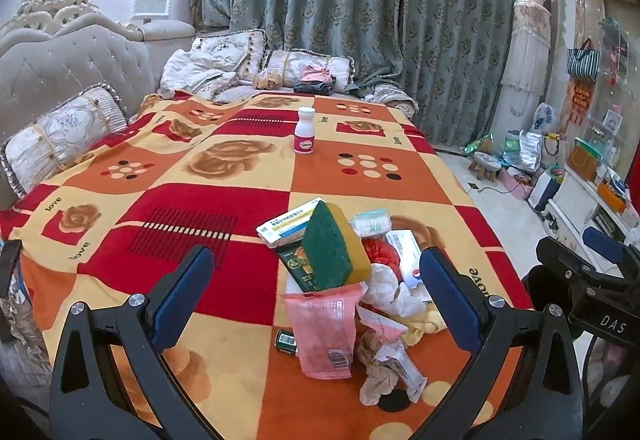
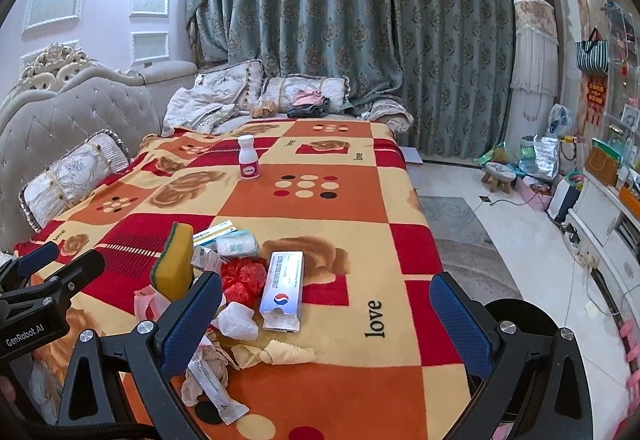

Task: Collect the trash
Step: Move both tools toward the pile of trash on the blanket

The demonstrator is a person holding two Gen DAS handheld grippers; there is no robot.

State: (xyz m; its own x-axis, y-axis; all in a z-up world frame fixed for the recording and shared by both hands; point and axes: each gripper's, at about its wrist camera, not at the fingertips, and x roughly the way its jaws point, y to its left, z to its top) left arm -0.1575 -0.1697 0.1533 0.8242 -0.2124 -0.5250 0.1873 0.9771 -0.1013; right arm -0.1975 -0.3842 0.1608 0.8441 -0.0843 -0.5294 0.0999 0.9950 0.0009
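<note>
An orange, red and yellow checked blanket (image 1: 240,176) printed with roses and the word "love" covers the sofa. A tufted grey backrest (image 1: 72,56) rises on the left, with a bolster cushion (image 1: 60,136) against it. Patterned teal curtains (image 1: 360,12) hang behind. A small wooden stool (image 2: 498,172) stands on the floor by bags.

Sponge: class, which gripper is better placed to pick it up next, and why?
Probably the left. The sponge stands centred between its open fingers, just ahead. For the right gripper the sponge lies outside its left finger, so it would have to shift sideways.
</note>
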